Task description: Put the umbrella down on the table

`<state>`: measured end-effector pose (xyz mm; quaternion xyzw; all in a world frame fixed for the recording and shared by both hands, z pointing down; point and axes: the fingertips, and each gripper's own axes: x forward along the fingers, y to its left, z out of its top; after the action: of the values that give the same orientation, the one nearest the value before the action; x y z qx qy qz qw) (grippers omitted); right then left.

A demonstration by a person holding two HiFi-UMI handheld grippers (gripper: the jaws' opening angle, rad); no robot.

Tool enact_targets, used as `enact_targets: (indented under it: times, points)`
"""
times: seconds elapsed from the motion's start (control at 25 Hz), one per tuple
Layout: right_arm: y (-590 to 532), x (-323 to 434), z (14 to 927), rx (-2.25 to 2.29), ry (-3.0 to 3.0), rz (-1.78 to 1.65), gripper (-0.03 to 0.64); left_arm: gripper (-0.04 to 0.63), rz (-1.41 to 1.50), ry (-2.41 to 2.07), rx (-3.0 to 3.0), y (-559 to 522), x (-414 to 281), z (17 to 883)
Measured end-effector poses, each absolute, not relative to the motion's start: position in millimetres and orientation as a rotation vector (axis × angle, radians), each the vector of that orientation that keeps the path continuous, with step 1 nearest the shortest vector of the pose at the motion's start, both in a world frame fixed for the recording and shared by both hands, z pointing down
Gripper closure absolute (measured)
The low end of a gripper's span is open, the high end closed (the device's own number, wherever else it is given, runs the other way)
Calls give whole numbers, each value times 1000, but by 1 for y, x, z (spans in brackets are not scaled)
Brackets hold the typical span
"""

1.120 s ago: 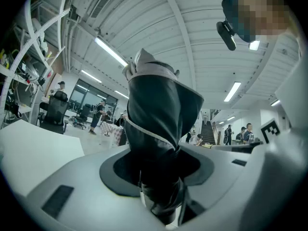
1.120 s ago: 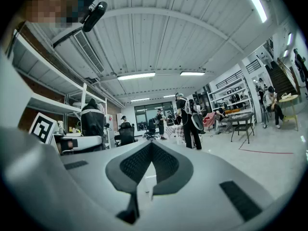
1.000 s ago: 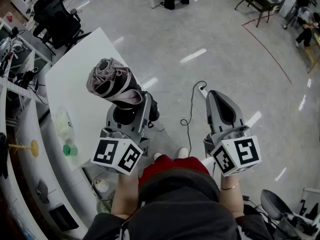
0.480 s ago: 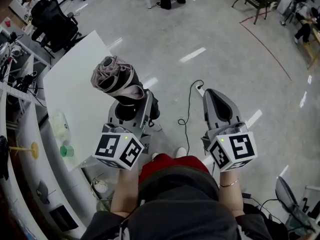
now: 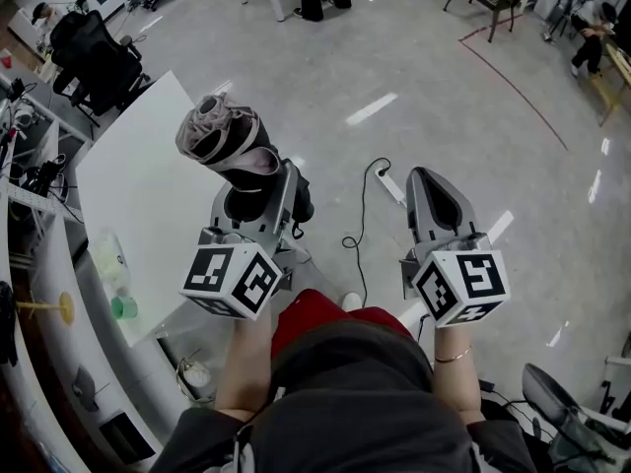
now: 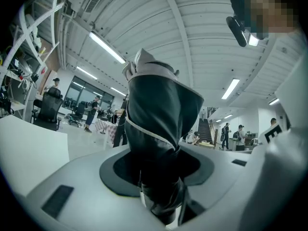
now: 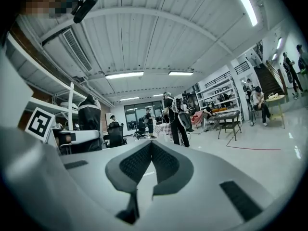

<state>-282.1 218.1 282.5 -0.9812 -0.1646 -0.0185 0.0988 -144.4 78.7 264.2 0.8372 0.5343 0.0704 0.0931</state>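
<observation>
White table (image 5: 138,195) beside glossy grey floor (image 5: 444,116)

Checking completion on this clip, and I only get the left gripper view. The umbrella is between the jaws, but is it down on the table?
Observer: No. The head view shows the umbrella upright in the left gripper, not lying on the table.
Operator: Anything lying on that table?
Observer: A bottle with a green cap, near the end closest to the person.
Operator: And the other hand?
Observer: The right gripper is shut and empty, over the floor.
</observation>
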Motion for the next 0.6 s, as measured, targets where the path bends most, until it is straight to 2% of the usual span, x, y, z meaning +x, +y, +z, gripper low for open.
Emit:
enact_targets:
  times: [0.6]
  points:
    - [250, -276, 287, -2904, -521, -99, 598, 397, 220, 1558, 2475, 119, -123, 262]
